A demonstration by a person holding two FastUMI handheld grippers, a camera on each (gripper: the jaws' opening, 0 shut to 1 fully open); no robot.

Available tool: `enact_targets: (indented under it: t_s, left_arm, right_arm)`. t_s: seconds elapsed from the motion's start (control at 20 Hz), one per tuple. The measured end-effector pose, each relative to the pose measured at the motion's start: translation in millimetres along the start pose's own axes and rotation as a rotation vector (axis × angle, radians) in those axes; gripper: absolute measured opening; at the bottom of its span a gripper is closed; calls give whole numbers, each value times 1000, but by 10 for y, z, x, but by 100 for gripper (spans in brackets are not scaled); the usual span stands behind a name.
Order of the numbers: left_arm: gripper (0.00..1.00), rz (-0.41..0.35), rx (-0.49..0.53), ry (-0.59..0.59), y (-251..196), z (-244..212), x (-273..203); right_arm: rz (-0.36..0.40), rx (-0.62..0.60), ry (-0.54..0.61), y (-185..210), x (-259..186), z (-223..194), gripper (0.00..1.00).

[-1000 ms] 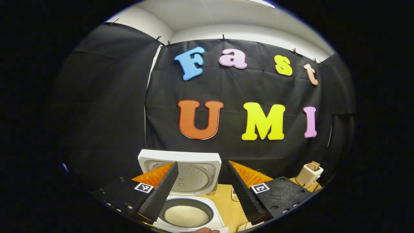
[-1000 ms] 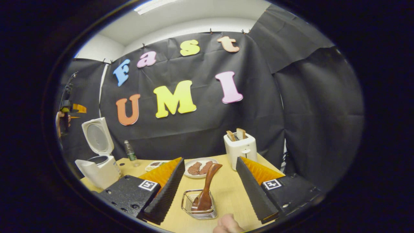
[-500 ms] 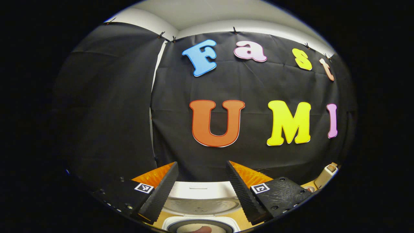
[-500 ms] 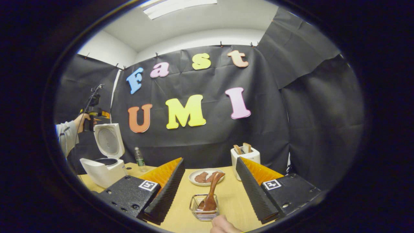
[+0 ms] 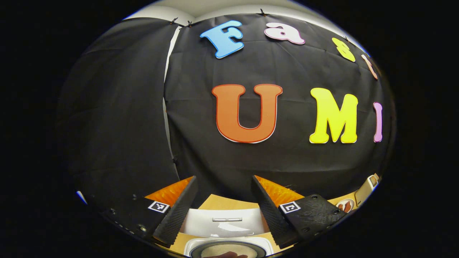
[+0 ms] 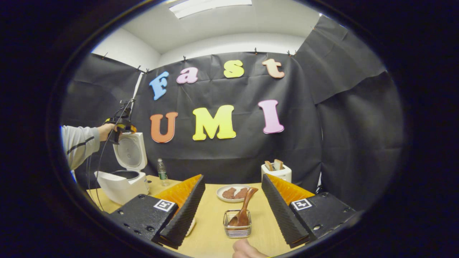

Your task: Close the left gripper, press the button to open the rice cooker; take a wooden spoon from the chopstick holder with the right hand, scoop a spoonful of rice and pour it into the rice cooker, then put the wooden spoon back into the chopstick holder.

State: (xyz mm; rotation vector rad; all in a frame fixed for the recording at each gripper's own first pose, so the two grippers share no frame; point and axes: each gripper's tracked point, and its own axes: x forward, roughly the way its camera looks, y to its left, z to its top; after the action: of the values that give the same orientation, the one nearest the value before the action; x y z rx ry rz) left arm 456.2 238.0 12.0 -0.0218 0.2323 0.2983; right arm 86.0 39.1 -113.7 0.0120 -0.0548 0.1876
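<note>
The rice cooker [image 6: 123, 182] stands at about 9 o'clock on the table [image 6: 211, 233] in the right gripper view, its lid [image 6: 131, 151] tipped up and back, so the button step looks done and the pot [image 5: 226, 249] is open to receive rice. In the left gripper view the left gripper [image 5: 224, 208] hangs above the cooker with its fingers apart and nothing between them; the raised lid shows between them at 6 o'clock and the pale rice in the pot lies just under it. In the right gripper view the same tool is small, at about 10 o'clock just over the lid's top edge, held by a hand [image 6: 107, 129] at the end of a grey sleeve [image 6: 79, 143]; it sits high there, likely to keep clear of the path to the pot.

The right gripper [image 6: 231, 206] points at the wire chopstick holder [image 6: 237, 225] at 6 o'clock, fingers wide apart and empty, lined up so the holder falls in the gap. The wooden spoon [image 6: 244, 209] stands in the holder, bowl down, handle leaning toward 1 o'clock, which leaves the handle free to be pinched. Beyond it lie a plate [image 6: 233, 192] of food and, at 1 o'clock, a toaster [image 6: 276, 172]; a bottle [image 6: 162, 170] stands beside the cooker. The spoon pickup looks like the step in hand, not yet begun.
</note>
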Motion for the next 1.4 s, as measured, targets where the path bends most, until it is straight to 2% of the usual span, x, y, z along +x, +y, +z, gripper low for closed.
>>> enact_targets:
  t_s: [0.05,0.1,0.15,0.2,0.4,0.6,0.65,0.7,0.85,0.95,1.0,1.25,1.4]
  left_arm:
    - [96,-5,0,0,-12,-5,-53]
    - [97,-14,-2,3,-40,-36,-143]
    - [97,-19,-2,3,-54,-75,-230]
    - [97,-27,0,3,-60,-105,-316]
    - [97,-57,-1,11,-85,-321,-685]
    - [97,-63,-15,86,-67,-823,-1009]
    - [97,-72,-15,104,-77,-956,-1107]
    - [96,-76,-11,122,-70,-1094,-1198]
    - [98,-106,-23,187,-113,-1476,-1448]
    - [98,-100,-18,205,-123,-1681,-1584]
    - [99,-95,-2,202,-130,-1781,-1651]
    - [96,-88,35,271,-237,-2250,-1851]
    - [96,-66,33,295,-225,-2304,-1888]
  right_arm:
    - [-2,-4,0,10,-60,32,100]
    - [-9,-7,2,14,-120,51,100]
    - [-11,-11,2,22,-189,64,96]
    - [-12,-13,1,32,-254,94,100]
    - [24,-6,6,114,-512,111,100]
    - [54,28,26,82,-740,73,100]
    - [48,34,30,37,-781,66,96]
    - [41,40,31,-6,-837,63,100]
    - [47,56,20,-11,-1017,76,100]
    - [52,64,4,-1,-1128,140,96]
    - [59,62,3,15,-1240,121,100]
    - [77,48,-22,89,-1579,236,100]
    - [76,21,-50,121,-1659,319,100]
